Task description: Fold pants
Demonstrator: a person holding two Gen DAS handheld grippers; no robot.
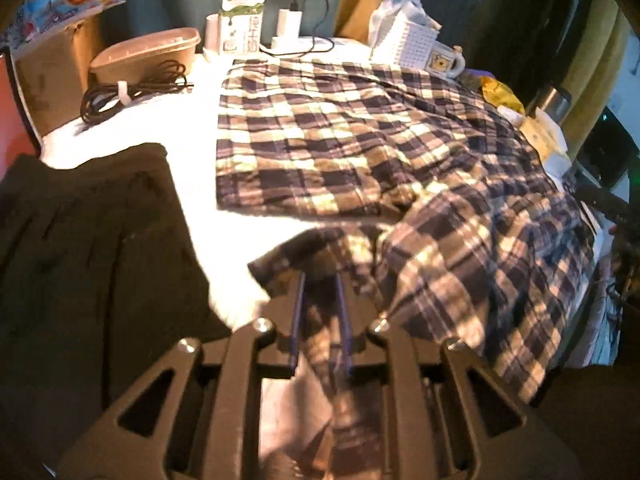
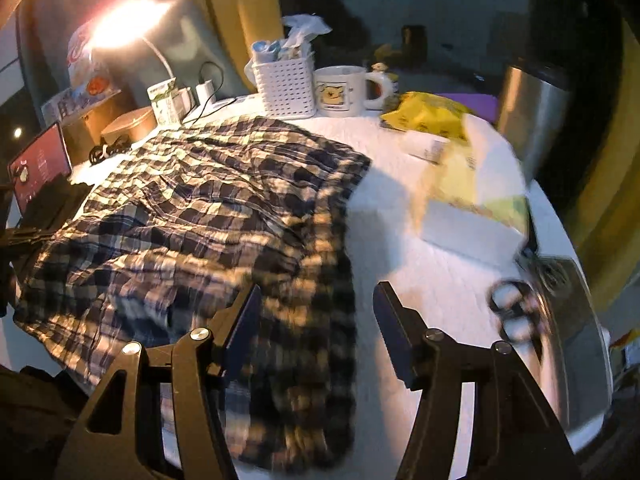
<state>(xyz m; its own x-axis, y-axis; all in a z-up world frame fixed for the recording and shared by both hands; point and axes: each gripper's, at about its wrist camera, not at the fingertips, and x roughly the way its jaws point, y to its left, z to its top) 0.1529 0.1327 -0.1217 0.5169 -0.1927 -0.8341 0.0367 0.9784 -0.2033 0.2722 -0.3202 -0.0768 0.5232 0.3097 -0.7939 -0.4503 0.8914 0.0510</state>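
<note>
The left gripper [image 1: 320,280] pinched a fold of the pants [image 1: 360,136]; the right gripper [image 2: 316,300] stood spread above them.

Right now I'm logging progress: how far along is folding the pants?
Early-to-middle. Done: one part of the plaid flannel pants lies folded over on the white table. In hand: the left tool has fabric between its narrow jaws; the right tool gapes open above cloth. Left: flattening the rumpled near portion and further folds.
</note>
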